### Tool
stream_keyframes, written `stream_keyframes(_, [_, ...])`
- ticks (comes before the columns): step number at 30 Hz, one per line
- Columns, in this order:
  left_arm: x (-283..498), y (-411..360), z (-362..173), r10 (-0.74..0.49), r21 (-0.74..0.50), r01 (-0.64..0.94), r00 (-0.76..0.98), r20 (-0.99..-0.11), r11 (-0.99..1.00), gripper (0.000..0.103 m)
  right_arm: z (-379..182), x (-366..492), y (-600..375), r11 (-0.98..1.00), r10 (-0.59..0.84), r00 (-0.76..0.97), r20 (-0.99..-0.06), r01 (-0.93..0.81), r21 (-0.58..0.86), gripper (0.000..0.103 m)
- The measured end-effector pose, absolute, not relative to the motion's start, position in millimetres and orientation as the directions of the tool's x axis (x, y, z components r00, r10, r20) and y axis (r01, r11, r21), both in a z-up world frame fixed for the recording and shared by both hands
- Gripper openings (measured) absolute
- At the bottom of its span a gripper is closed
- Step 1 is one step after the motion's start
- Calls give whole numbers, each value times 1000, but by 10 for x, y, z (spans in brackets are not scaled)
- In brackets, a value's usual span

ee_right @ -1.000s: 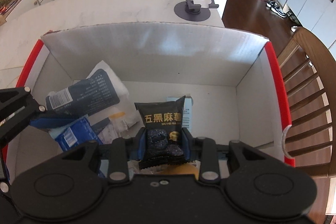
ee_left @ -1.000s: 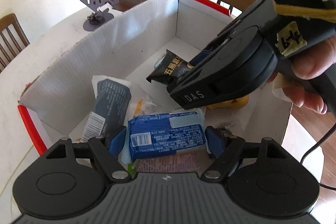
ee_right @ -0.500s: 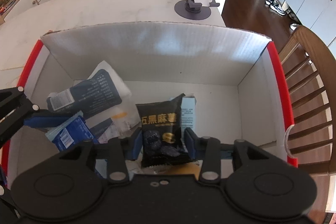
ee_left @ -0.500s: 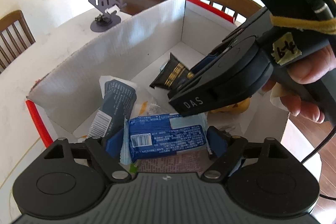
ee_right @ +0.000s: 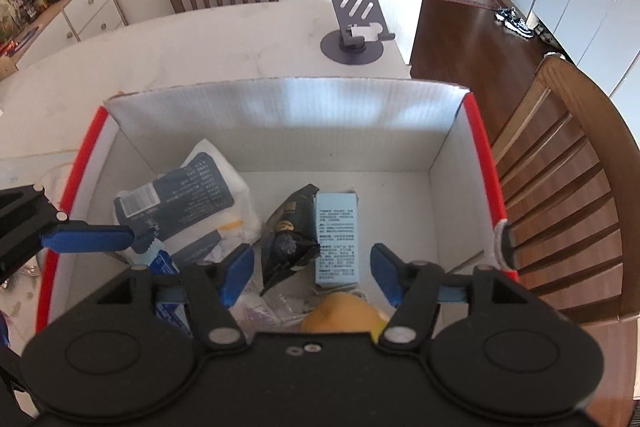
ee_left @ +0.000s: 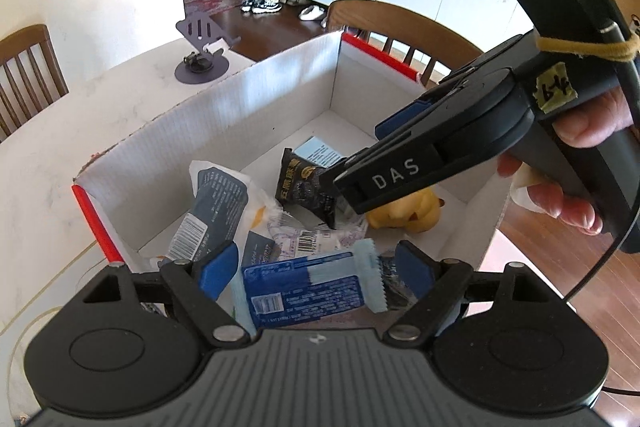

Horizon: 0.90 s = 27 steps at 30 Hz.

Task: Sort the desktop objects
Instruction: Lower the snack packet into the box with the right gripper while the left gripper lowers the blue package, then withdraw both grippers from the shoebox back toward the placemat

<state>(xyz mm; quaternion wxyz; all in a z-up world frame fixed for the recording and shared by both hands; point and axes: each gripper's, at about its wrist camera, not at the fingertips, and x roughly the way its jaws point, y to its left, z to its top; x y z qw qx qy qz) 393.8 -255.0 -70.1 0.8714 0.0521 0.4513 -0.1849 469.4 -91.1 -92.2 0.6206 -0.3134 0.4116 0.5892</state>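
Most packets already lay in the box (ee_right: pixel 280 115), the right gripper (ee_right: pixel 312 269) stood spread above a black packet (ee_right: pixel 290 239), and the left gripper (ee_left: pixel 316 273), also spread, held a blue packet (ee_left: pixel 304 287) loosely between its fingers, not yet dropped.

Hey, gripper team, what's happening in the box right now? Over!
Left gripper open around blue wafer pack. Right gripper open, black snack packet loose in white box. Nothing blocking.

a black snack packet (ee_right: pixel 292 239) lies tilted inside the white cardboard box (ee_right: pixel 280 119), beside a pale blue carton (ee_right: pixel 336 239); a blue wrapped packet (ee_left: pixel 308 287) sits between blue fingers (ee_left: pixel 218 269).
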Motion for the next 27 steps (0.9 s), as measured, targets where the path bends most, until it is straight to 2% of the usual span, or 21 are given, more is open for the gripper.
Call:
stream_keyframes(9, [3757,-2483,-566,-315,-106,378,550,-774,920,87,-769,4631,-1093,113,526,-51,-849,-985,129,71])
stream_keyframes(11, [3700,-2461,-538,-322,-108,380,560,-763,919,91,-726,4610,-1129,115,538,-51,-841,-984,133,71])
stream_keyframes(13, [3632,-2433,-499,-333,-112,385,573,-749,916,99,-681,4587,-1160,118,547,-49,-836,-984,134,72])
stream_keyframes(27, [3130,-2095,-194,-384,-128,409,642,-664,904,103,-395,4302,-1456,169,608,-12,-794,-975,144,73])
